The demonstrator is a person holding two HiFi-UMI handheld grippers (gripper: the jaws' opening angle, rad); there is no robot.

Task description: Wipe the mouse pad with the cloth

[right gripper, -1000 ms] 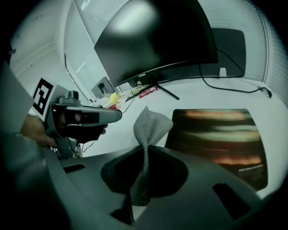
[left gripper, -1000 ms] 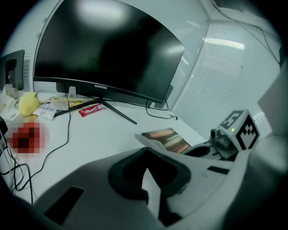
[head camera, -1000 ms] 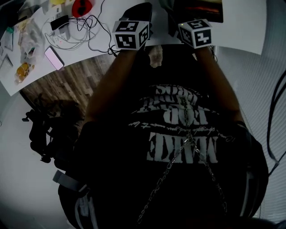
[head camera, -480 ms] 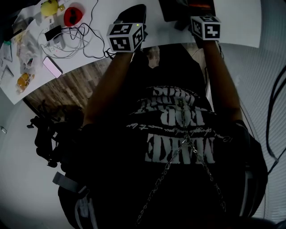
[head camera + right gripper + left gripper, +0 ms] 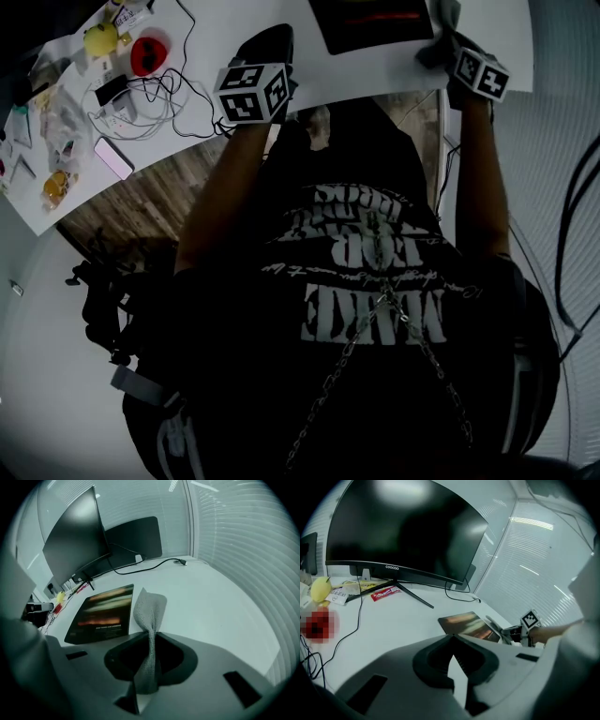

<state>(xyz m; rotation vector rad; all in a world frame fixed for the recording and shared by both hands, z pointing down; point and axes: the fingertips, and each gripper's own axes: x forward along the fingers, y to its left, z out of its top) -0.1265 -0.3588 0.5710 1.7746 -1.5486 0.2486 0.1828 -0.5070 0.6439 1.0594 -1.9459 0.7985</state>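
Snugly inside right gripper [image 5: 150, 663], cloth [image 5: 150, 607]

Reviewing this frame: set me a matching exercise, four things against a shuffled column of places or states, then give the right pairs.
Column one:
1. cloth
2. mouse pad
3. monitor
4. left gripper

Column two:
A. lies flat on the white desk
B. stands upright at the back of the desk
C. pinched by the right gripper
D. has nothing between its fingers

Pairs: 1-C, 2-A, 3-B, 4-D.
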